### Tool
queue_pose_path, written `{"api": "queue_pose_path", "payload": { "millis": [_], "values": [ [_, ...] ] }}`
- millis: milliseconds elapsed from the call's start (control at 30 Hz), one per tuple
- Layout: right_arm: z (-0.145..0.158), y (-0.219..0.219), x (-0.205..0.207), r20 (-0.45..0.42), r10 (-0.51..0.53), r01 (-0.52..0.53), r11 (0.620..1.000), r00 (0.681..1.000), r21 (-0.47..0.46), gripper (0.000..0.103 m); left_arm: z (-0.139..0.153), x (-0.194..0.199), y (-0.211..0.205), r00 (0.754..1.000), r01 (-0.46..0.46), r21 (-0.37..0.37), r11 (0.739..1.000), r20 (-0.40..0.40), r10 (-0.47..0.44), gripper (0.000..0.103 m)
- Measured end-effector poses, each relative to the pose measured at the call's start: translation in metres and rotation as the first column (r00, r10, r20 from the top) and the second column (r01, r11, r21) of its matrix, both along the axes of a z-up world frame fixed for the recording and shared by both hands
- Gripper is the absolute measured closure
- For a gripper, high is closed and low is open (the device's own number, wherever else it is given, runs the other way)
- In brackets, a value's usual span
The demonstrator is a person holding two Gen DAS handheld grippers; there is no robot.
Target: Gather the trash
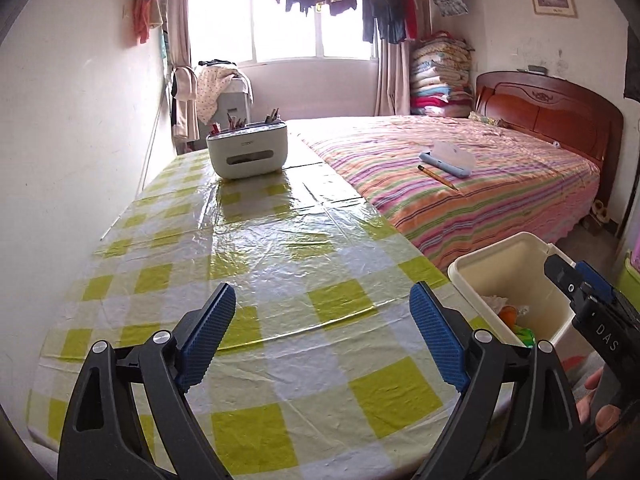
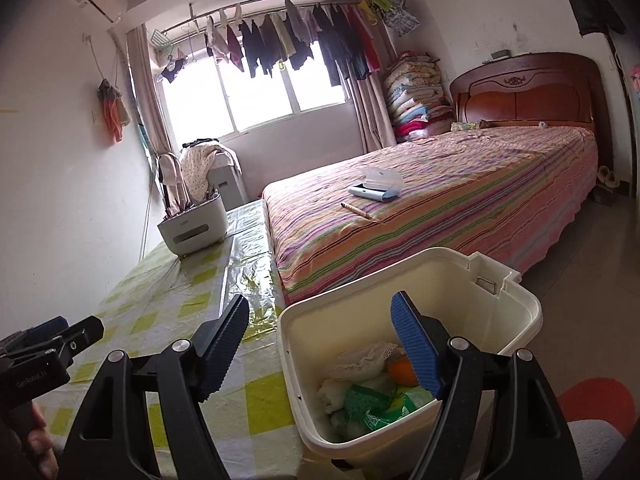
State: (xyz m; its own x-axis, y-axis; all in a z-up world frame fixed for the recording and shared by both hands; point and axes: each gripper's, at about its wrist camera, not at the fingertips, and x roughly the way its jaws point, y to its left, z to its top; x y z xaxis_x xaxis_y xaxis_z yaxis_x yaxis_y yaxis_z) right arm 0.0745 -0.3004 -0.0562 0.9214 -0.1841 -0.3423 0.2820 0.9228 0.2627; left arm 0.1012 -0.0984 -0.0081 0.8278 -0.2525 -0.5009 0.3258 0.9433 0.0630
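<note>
The left gripper (image 1: 322, 336) hung over the table (image 1: 120, 272) with its ribbed blue pads (image 1: 436, 340) spread wide and nothing between them. The table wore a glossy, wrinkled plastic cloth in yellow-green and white checks. The right gripper (image 2: 324, 344) also stood apart and empty, its black frame angled so that one pad sat over the table edge and the other over the bin (image 2: 520, 308). That bin was a cream plastic tub, squarish with rounded corners and a notched rim, set just beside the table's corner, between table and bed (image 2: 460, 208). Inside it lay the collected trash (image 2: 372, 392): crumpled white tissue, a lacy white scrap, a green printed wrapper and something round and orange. Farther along the table stood a rounded white organizer box (image 1: 248, 152) with a slot in its front, pens and pencils sticking up from its top. On the striped bedspread rested a pale blue case (image 1: 444, 160) and a pencil (image 1: 438, 177) just beside it
</note>
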Motion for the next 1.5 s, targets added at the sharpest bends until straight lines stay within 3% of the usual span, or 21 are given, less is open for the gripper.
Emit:
{"api": "queue_pose_path", "payload": {
  "millis": [200, 533, 1500],
  "values": [
    [-0.004, 0.031, 0.015, -0.051, 0.023, -0.028, 0.994, 0.998, -0.103, 0.031, -0.002, -0.004, 0.020, 1.000, -0.016, -0.047, 0.999, -0.013, 0.016, 0.014],
    [-0.010, 0.052, 0.029, -0.102, 0.026, -0.041, 0.987, 0.994, -0.153, 0.031, -0.019, -0.004, 0.039, 0.997, -0.057, -0.080, 0.995, -0.049, 0.053, 0.014],
    [-0.016, 0.050, 0.036, -0.130, 0.018, -0.036, 0.990, 0.991, -0.138, 0.031, -0.036, -0.004, 0.026, 0.997, -0.051, -0.003, 0.999, -0.050, 0.051, 0.014]
  ]
}}
